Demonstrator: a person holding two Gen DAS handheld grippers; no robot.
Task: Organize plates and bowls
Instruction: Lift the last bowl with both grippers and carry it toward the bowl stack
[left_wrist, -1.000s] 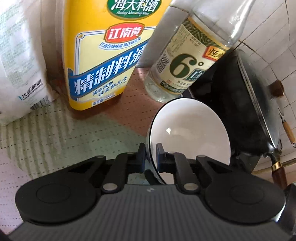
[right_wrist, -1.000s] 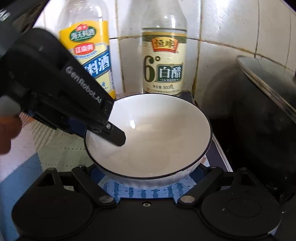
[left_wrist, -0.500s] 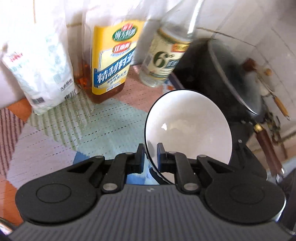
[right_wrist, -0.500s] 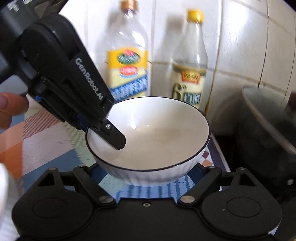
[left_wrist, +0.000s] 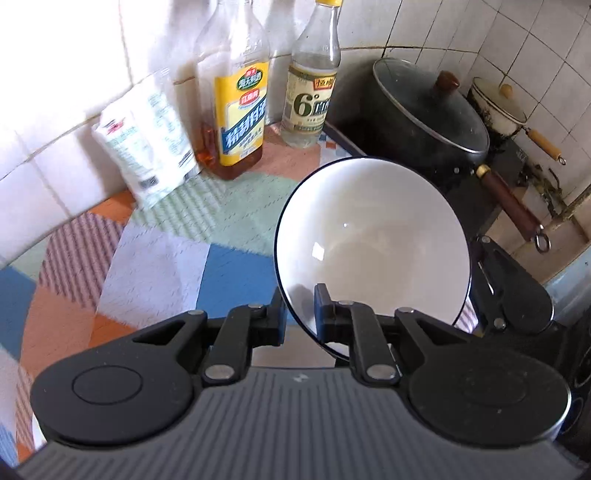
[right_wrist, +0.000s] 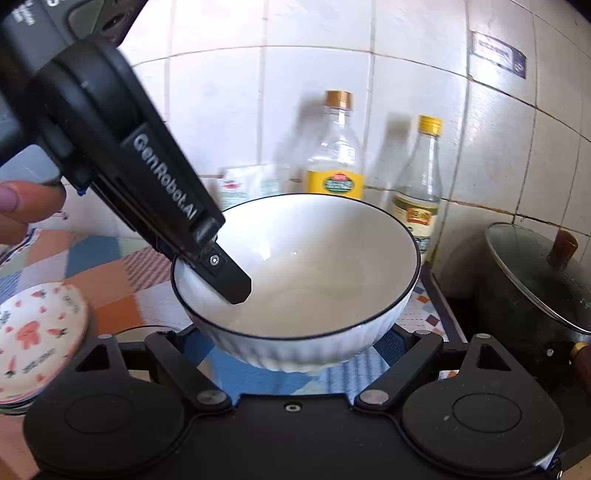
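Note:
A white bowl (left_wrist: 369, 229) with a thin dark rim hangs tilted above the patchwork cloth. My left gripper (left_wrist: 299, 306) is shut on the near rim, one finger inside and one outside. In the right wrist view the same bowl (right_wrist: 314, 266) sits upright, and the left gripper (right_wrist: 221, 273) bites its left rim with a person's fingers behind it. My right gripper (right_wrist: 295, 343) stands wide, its two fingers clasping the bowl's ribbed lower wall from both sides. Its pads are hidden under the bowl.
Against the tiled wall stand a yellow-labelled bottle (left_wrist: 240, 110), a clear vinegar bottle (left_wrist: 310, 92) and a white bag (left_wrist: 147, 136). On the right sit a black lidded pot (left_wrist: 428, 114) and an enamel pot (left_wrist: 495, 107). Patterned plates (right_wrist: 33, 332) lie stacked at lower left.
Both grippers have risen and drawn back from the bottles with the bowl between them. The bottles look smaller, and the patterned plates have come into the right wrist view.

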